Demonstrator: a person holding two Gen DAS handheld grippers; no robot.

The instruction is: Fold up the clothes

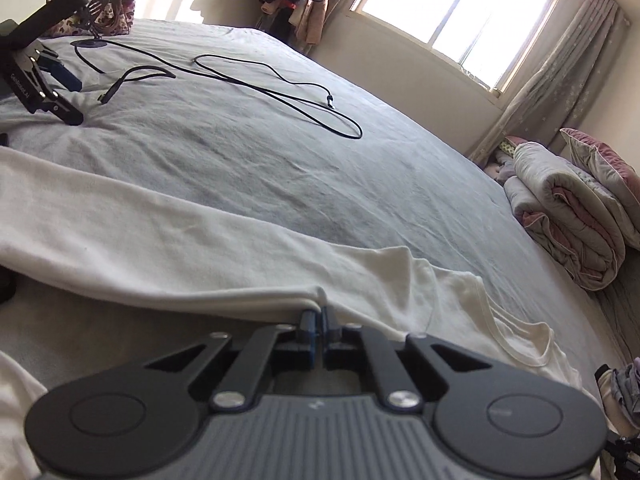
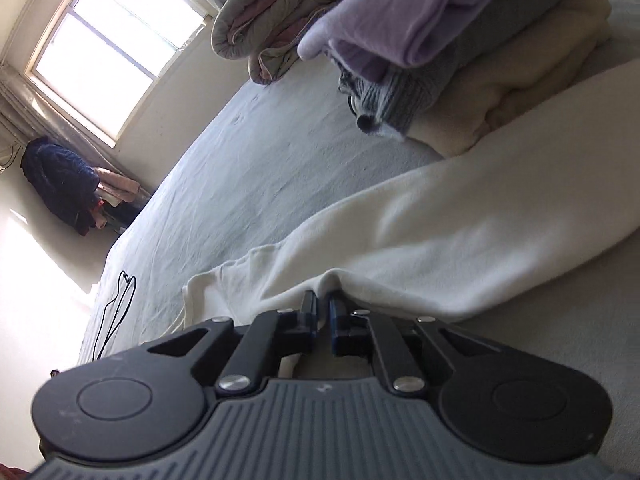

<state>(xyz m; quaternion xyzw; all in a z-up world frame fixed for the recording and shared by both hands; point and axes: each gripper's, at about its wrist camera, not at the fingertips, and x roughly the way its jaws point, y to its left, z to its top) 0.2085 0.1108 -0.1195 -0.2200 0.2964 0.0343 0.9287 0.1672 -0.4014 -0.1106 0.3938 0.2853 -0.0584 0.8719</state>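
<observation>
A white long-sleeved garment [image 1: 180,240] lies spread over the grey bed sheet [image 1: 280,152]. My left gripper [image 1: 320,312] is at the bottom of the left wrist view, shut on a doubled edge of the garment that bunches up between its blue pads. In the right wrist view the same white garment [image 2: 440,220] runs across the bed. There my right gripper [image 2: 323,300] is shut on a raised fold of the garment's near edge. A ribbed cuff or hem [image 2: 208,280] lies just left of that grip.
A black cable [image 1: 280,92] loops over the far sheet. Another gripper device [image 1: 40,80] and a patterned bag [image 1: 100,12] sit at the far left. A rolled quilt [image 1: 568,216] lies at the right. A stack of folded clothes [image 2: 480,40] sits beyond the garment.
</observation>
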